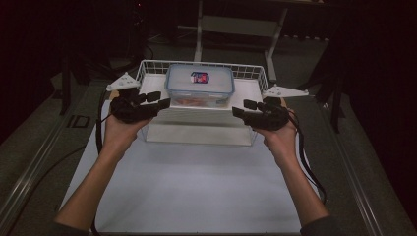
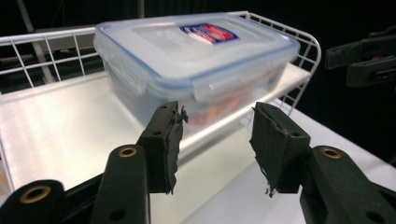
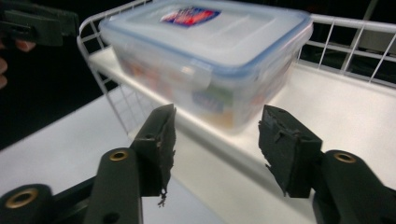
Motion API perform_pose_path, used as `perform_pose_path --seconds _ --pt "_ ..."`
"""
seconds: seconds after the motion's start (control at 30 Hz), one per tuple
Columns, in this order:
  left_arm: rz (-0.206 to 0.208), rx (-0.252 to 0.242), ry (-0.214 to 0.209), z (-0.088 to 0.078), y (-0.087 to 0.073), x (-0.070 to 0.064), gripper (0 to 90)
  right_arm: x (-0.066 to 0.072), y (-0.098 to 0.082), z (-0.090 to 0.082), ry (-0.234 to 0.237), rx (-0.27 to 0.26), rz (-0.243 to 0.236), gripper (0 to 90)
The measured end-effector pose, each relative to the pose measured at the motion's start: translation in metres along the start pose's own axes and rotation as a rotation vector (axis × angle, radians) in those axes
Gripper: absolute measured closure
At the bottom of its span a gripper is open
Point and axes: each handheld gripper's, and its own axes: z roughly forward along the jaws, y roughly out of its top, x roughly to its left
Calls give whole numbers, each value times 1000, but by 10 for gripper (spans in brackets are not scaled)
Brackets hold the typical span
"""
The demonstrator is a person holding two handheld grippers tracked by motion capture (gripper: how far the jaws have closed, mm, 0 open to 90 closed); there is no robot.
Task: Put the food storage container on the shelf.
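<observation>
- My left gripper (image 1: pixel 156 101) hangs at the left front corner of the white wire basket (image 1: pixel 147 67), jaws apart with nothing between them.
- My right gripper (image 1: pixel 244 109) sits at the right front corner, jaws likewise spread and empty.
- The clear rectangular plastic food box with a blue-sealed snap lid (image 1: pixel 199 84) rests inside the basket on its white floor, toward the back wall, with orange contents showing through.
- I judge the step in hand to be closing in on the box from both sides. To do it well, I would bring each claw level over the low front edge, line the pads (image 2: pixel 169 140) up with the box's short ends below the lid flaps, and squeeze evenly so it does not skew.
- A red-and-blue sticker (image 2: pixel 208 33) sits on the lid; its writing is too small to read.
- "ID" (image 1: pixel 78 121) is printed on the dark bench to the left.
</observation>
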Motion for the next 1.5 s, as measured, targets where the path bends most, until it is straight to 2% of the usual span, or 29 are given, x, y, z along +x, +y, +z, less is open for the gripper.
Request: perform_pose_path --seconds 0.03,0.23,0.27,0.3,0.4,0.43,0.47,0.5,0.53,0.57,0.6,0.63,0.7,0.8,0.83,0.97,1.0,1.03,1.07,1.13,1.17,1.27,1.33,1.37,1.5 --pt "12 1 -4 -5 -5 -3 508 2 -1 -2 5 8 -5 414" --pt "18 11 -9 -25 -25 -11 484 20 -14 -15 21 47 -75 394" --pt "18 11 -9 -25 -25 -11 478 20 -14 -15 21 47 -75 394" --pt "20 17 -10 -31 -33 -13 474 24 -21 -18 13 62 -94 375" --pt "19 20 -17 -37 -41 -15 463 28 -29 -21 6 80 -95 365" --pt "16 17 -15 -43 -52 -18 460 32 -39 -25 -1 85 -100 347" --pt "16 17 -15 -43 -52 -18 458 32 -39 -25 -1 85 -100 347" --pt "10 16 -19 -46 -58 -19 455 35 -47 -29 -18 92 -107 340" --pt "8 17 -21 -49 -65 -20 455 35 -47 -29 -18 92 -107 340" --pt "19 41 -15 -52 -79 -24 448 38 -57 -34 -35 92 -111 339" --pt "19 41 -15 -52 -79 -24 444 38 -60 -36 -44 92 -112 337" --pt "26 60 -6 -55 -92 -27 438 40 -65 -39 -54 93 -114 334" --pt "31 70 -1 -59 -103 -29 429 41 -71 -42 -62 93 -118 327" --pt "29 68 2 -64 -112 -30 421 43 -78 -46 -78 102 -132 320" --pt "28 65 12 -68 -118 -30 415 46 -87 -50 -81 100 -142 316" --pt "28 59 23 -74 -131 -32 399 50 -102 -55 -89 89 -164 293" --pt "28 59 23 -74 -131 -32 397 50 -102 -55 -89 89 -164 293" --pt "35 53 31 -77 -137 -34 397 51 -112 -57 -95 81 -163 282" --pt "35 53 31 -77 -137 -34 397 52 -116 -58 -98 78 -166 279" --pt "40 50 39 -78 -148 -37 397 53 -126 -62 -111 76 -164 261" --pt "40 50 39 -78 -148 -37 395 53 -132 -63 -115 68 -158 258" --pt "35 41 40 -79 -162 -36 394 51 -150 -67 -109 52 -120 243" --pt "35 41 40 -79 -162 -36 394 50 -157 -68 -117 46 -112 241" --pt "7 37 50 -79 -169 -32 394 45 -167 -68 -126 34 -87 241" --pt "-14 23 79 -79 -178 -25 395 41 -180 -65 -177 18 -65 243"
